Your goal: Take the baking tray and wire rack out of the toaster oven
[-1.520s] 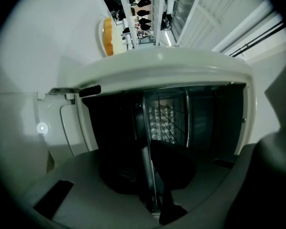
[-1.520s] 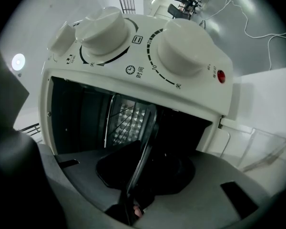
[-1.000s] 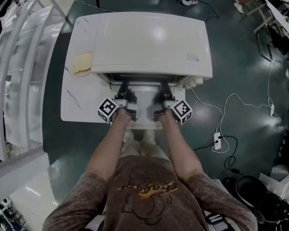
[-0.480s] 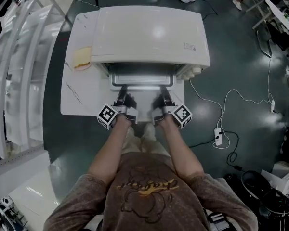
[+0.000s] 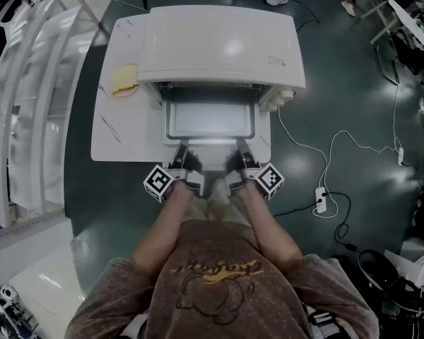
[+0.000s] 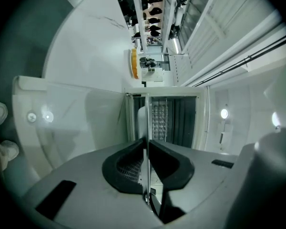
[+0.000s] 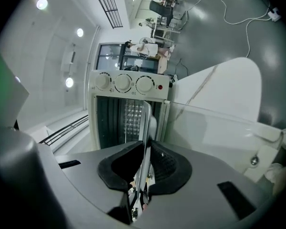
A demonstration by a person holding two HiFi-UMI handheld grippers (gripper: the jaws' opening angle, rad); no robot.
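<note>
The baking tray (image 5: 210,115) is a shallow grey metal pan. It sticks out of the white toaster oven (image 5: 219,44) over the lowered glass door (image 6: 81,123). My left gripper (image 5: 183,152) and right gripper (image 5: 239,152) each pinch the tray's near rim, one at either end. In both gripper views the tray runs edge-on between the pads (image 6: 146,128) (image 7: 144,123). Both pairs of jaws are closing on that rim. A gridded metal surface (image 7: 131,114) shows deep in the oven cavity. I cannot tell whether it is the wire rack.
The oven stands on a white marble-look table (image 5: 124,129) with a slice of toast (image 5: 124,81) at its left. Three knobs (image 7: 121,83) sit beside the cavity. A cable and power strip (image 5: 319,204) lie on the dark floor at the right.
Both grippers have drawn back toward the person, and the tray has slid out of the oven with them. It was hidden inside the oven before and now lies mostly exposed.
</note>
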